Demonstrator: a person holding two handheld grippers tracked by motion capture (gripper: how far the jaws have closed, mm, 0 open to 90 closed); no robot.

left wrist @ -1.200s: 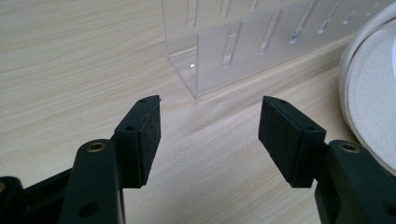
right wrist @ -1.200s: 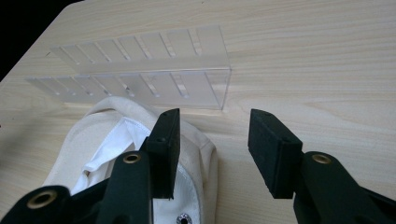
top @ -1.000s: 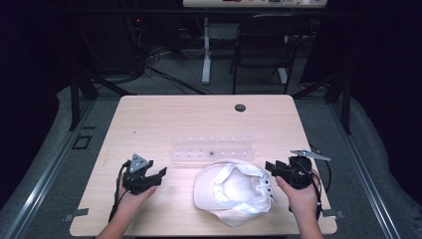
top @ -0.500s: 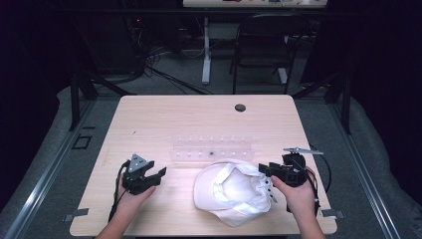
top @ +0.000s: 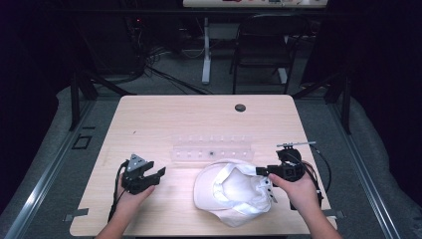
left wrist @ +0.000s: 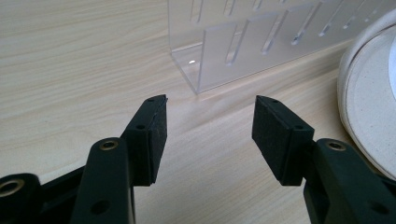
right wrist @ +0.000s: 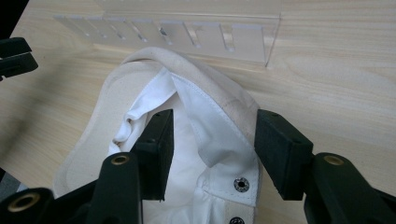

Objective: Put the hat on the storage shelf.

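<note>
White cap upside down near the front edge of a pale wooden table [top: 149, 119], dark room around it.

We see a black chair [top: 261, 47] and cables on the grey floor beyond the far edge (all dim). A clear acrylic slotted rack [top: 211, 149] lies mid-table, just behind the cap [top: 231, 191]. Our left gripper [left wrist: 208, 135] rests open over bare wood toward the front-left corner. Our right gripper [right wrist: 212, 149] has just been opening; its jaws straddle the cap's strap without pressing it.

Cap [left wrist: 369, 93] (brim mostly) beyond frame edge
</note>
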